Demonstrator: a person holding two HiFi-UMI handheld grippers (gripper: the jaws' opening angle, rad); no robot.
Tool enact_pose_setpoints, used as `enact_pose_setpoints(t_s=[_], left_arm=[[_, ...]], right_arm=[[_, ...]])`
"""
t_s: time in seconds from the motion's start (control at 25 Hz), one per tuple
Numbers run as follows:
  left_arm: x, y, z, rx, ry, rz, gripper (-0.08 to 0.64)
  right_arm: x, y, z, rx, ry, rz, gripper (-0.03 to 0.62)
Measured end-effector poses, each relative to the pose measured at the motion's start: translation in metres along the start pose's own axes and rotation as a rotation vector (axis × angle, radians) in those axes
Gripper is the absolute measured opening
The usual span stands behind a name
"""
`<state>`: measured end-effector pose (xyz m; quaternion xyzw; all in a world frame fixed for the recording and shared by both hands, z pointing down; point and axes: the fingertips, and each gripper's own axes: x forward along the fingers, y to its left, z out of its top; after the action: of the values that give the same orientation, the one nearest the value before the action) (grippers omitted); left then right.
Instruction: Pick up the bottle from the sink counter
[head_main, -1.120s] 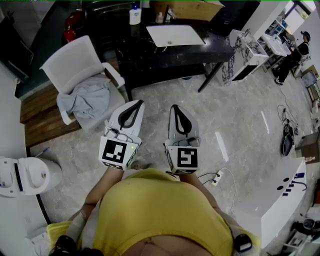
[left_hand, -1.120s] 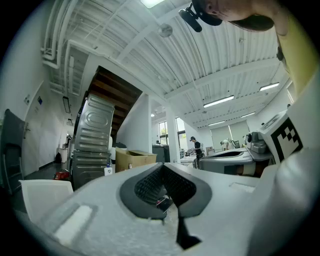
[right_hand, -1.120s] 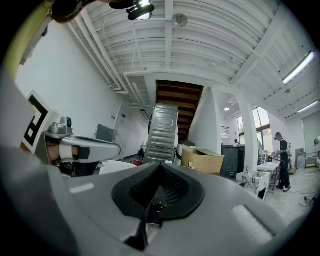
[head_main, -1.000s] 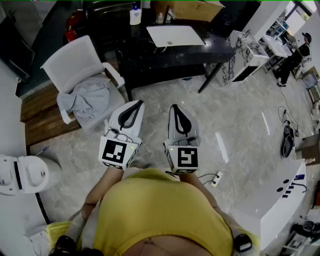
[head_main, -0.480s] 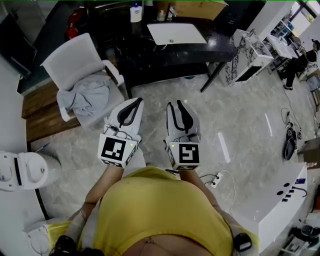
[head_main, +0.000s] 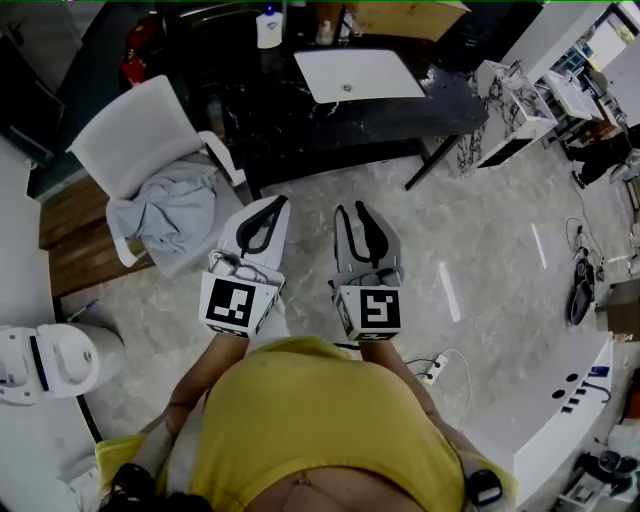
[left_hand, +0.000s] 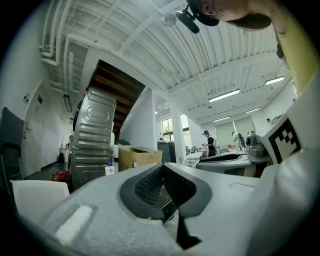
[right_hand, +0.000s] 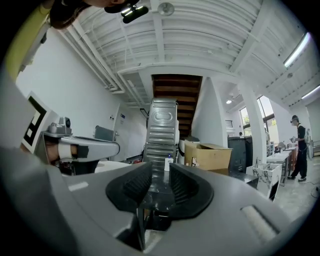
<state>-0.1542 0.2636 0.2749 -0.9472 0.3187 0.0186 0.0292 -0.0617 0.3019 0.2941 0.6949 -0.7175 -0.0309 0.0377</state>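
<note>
While the bottle (head_main: 268, 27) stands upright on the dark sink counter (head_main: 290, 115), well apart from us, it lies at twelve o'clock from our left gripper (head_main: 272, 208), fingers pressed together. It lies at eleven o'clock from our right gripper (head_main: 350, 212), whose empty jaws have just been opening slightly. We judge the left marginally nearer.

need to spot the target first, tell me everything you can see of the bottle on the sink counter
The bottle is small and white, plastic by the look, with a blue top. It stands upright toward the back of the dark counter, left of the white sink basin and apart from it. Only the counter touches it. Any label is too small to read.
</note>
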Motion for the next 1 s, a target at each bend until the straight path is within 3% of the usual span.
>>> enact_pose_setpoints(t_s=[0.6,1.0], left_arm=[[0.150,0.112,-0.022,-0.036,0.015,-0.140,0.005],[0.198,0.161,-0.034,-0.059,-0.004,-0.186,0.005]], right_arm=[[0.179,-0.047,-0.008,0.011,0.028,-0.112,0.112],[0.243,-0.057,-0.014,-0.025,0.036,-0.169,0.112]])
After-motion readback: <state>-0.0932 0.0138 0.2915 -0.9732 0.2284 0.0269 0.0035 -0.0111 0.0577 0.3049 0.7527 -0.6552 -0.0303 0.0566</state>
